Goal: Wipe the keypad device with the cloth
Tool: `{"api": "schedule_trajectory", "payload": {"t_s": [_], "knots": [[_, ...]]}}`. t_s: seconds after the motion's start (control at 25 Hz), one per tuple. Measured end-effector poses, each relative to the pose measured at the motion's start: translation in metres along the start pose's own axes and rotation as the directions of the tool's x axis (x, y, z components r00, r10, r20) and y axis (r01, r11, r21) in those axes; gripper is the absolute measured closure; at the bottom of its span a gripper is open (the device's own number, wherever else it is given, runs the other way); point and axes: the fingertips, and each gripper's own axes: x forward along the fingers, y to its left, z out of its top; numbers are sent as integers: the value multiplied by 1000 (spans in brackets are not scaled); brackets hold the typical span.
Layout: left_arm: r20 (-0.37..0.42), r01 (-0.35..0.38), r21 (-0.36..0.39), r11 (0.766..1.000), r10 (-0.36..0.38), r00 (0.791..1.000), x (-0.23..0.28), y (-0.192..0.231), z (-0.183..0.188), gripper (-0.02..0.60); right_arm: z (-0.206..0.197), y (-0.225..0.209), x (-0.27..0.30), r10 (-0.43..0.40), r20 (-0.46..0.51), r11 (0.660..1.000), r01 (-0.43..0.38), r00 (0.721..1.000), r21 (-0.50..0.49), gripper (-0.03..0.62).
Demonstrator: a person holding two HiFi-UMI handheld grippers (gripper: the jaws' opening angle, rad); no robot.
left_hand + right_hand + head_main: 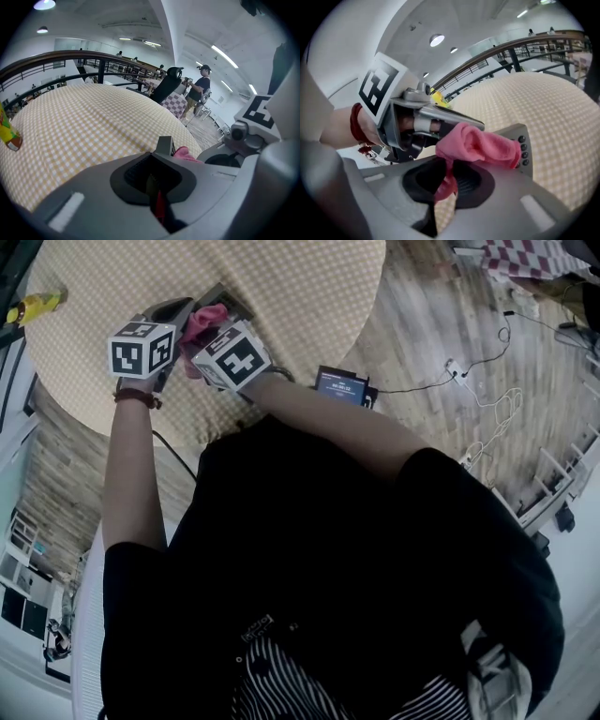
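Note:
The grey keypad device (528, 133) is held above the round checked table (300, 296), with a row of dark buttons along its edge. A pink cloth (480, 143) lies bunched on its face, and my right gripper (447, 180) is shut on the cloth's tail. My left gripper (156, 185) is closed on one end of the device (164, 144), whose slab rises just past the jaws beside the cloth (187, 153). In the head view both grippers meet at the table's near left: left (173, 315), right (204, 341), with the cloth (206, 320) between them.
A yellow bottle (33, 306) stands at the table's left edge. A dark device with a lit screen (342, 385) sits by the near edge. Cables and a power strip (478, 381) lie on the wooden floor to the right. A person stands far off (199, 91).

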Motion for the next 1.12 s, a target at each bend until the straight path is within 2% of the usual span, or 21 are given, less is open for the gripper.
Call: {"api": "schedule_trajectory", "payload": {"t_s": [0.16, 0.32, 0.48, 0.6, 0.76, 0.84, 1.12], "knots": [[2, -8, 10, 1000, 8, 1000, 0, 1, 0, 578, -13, -5, 4, 27, -33, 999, -26, 999, 32, 543], [2, -7, 6, 1000, 7, 1000, 0, 1, -1, 578, -47, -14, 9, 13, -93, 1000, -10, 996, 25, 543], [3, -7, 7, 1000, 7, 1000, 1, 3, 0, 578, -72, -24, 12, -5, -156, 998, 14, 988, 62, 543], [4, -9, 9, 1000, 9, 1000, 0, 2, -1, 578, -67, -21, 9, -27, -150, 998, 35, 988, 51, 543], [5, -9, 11, 1000, 9, 1000, -2, 0, -1, 578, -11, 1, 0, 15, -3, 1000, -15, 1000, -12, 543], [2, -5, 6, 1000, 5, 1000, -1, 0, -1, 578, 4, 6, -1, 46, 31, 998, -45, 998, -37, 543], [14, -20, 26, 999, 19, 1000, -2, -1, -1, 578, -35, -6, 7, 16, -63, 999, -19, 998, -44, 543]]}}
